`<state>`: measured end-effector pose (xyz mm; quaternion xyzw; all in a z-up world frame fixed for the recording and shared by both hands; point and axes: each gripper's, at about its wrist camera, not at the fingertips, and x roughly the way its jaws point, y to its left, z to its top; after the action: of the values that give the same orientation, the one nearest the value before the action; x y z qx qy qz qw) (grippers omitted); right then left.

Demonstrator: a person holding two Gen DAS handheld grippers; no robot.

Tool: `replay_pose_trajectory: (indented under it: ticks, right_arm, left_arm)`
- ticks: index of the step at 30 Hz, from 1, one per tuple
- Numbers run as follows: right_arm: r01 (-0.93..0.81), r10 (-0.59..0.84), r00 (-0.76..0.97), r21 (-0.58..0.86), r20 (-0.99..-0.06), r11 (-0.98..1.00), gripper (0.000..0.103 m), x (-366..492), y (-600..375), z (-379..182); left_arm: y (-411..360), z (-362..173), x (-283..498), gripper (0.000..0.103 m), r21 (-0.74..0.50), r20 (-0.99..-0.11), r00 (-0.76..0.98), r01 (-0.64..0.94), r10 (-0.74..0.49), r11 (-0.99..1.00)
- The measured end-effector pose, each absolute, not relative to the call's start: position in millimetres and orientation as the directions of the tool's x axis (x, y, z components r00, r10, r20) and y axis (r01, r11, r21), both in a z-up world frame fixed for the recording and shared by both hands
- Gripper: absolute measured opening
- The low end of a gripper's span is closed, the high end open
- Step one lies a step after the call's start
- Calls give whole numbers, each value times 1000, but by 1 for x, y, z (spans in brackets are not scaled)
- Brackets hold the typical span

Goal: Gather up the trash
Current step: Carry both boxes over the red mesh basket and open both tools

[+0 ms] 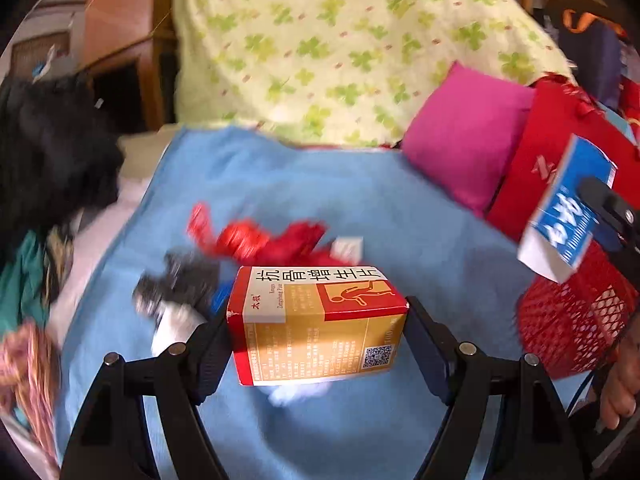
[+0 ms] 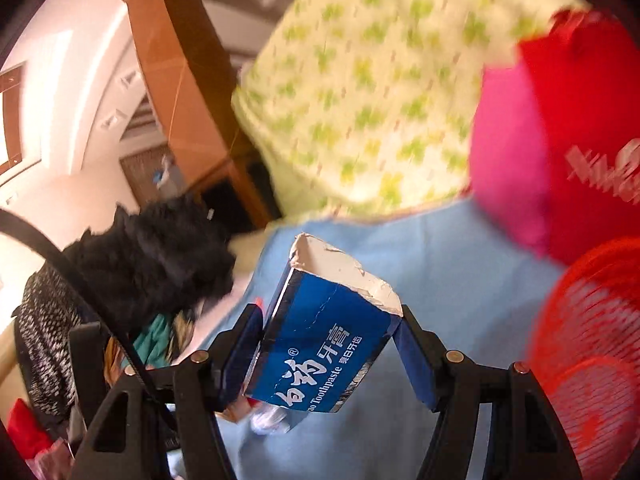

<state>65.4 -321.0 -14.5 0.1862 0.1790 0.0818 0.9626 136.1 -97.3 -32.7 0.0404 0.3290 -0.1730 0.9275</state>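
My left claw (image 1: pixel 318 330) pinched the pill box (image 1: pixel 316 324) by its short ends, held clear above the blue cloth (image 1: pixel 380 208) so it could travel. My right claw (image 2: pixel 328 354) pinched the toothpaste box (image 2: pixel 326 340) tilted, torn end up, near the red basket (image 2: pixel 592 352), I judged for dropping in. More trash lay on the cloth beyond the pill box: a red wrapper (image 1: pixel 260 240) and a blurred dark scrap (image 1: pixel 180 284)

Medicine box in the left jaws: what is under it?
Under the medicine box lies the blue blanket, with a blurred white scrap showing at its lower edge. The box hides the rest of that scrap.
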Motion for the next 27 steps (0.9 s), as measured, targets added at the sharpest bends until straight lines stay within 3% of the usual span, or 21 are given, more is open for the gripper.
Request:
replay_pose_trajectory:
  ticks: [4, 8, 14, 18, 22, 27]
  right_arm:
    - [-10, 111, 968, 406, -225, 914, 69, 28, -366, 1]
    - [98, -1, 979, 467, -203, 879, 70, 2, -419, 2]
    - [281, -140, 950, 571, -278, 771, 71, -15, -491, -19]
    - [334, -163, 933, 606, -321, 722, 72, -15, -512, -25]
    - [354, -176, 928, 623, -330, 697, 76, -16, -524, -25]
    - [348, -185, 931, 608, -316, 714, 76, -20, -516, -26]
  left_arm:
    - [-146, -5, 135, 81, -23, -583, 720, 448, -376, 894]
    - [-215, 12, 121, 81, -30, -567, 658, 585, -496, 811]
    - [-301, 10, 91, 81, -52, -581, 538, 724, -611, 688]
    - [-339, -5, 86, 81, -55, -633, 468, 767, -617, 639]
    - [-341, -19, 88, 81, -63, -669, 443, 766, -597, 639]
    - [-309, -10, 93, 82, -107, -635, 469, 734, -614, 671]
